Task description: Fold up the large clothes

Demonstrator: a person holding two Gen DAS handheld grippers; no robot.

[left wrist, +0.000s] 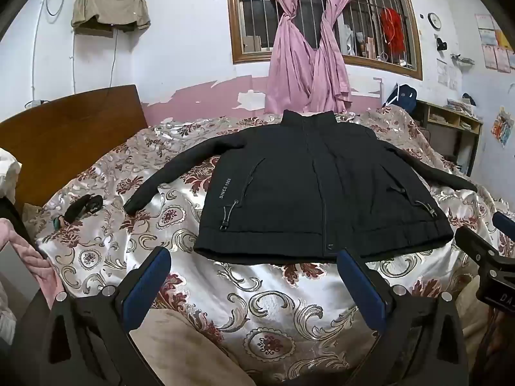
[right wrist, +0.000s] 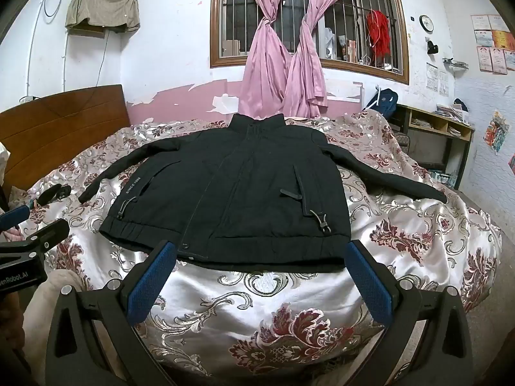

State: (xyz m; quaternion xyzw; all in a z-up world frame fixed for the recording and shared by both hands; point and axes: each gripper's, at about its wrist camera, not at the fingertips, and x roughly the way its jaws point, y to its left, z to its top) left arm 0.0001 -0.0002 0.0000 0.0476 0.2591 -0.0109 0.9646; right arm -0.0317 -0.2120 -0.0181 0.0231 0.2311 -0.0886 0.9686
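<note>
Black jacket [right wrist: 231, 186] lies flat; its back is hidden.

Jacket [left wrist: 309, 186] flat on bed cover [left wrist: 257, 315], front up, collar toward window [left wrist: 322, 16], hem toward cameras. Sleeves spread left and right. Headboard [left wrist: 70, 138] left of bed. Curtains [left wrist: 305, 64] hang behind collar. Shelf [left wrist: 450, 125] right of bed, against wall. Small dark item [left wrist: 82, 207] on cover left of left cuff. Left gripper [left wrist: 254, 257] and right gripper [right wrist: 260, 247] near hem, jaws wide, nothing between.
</note>
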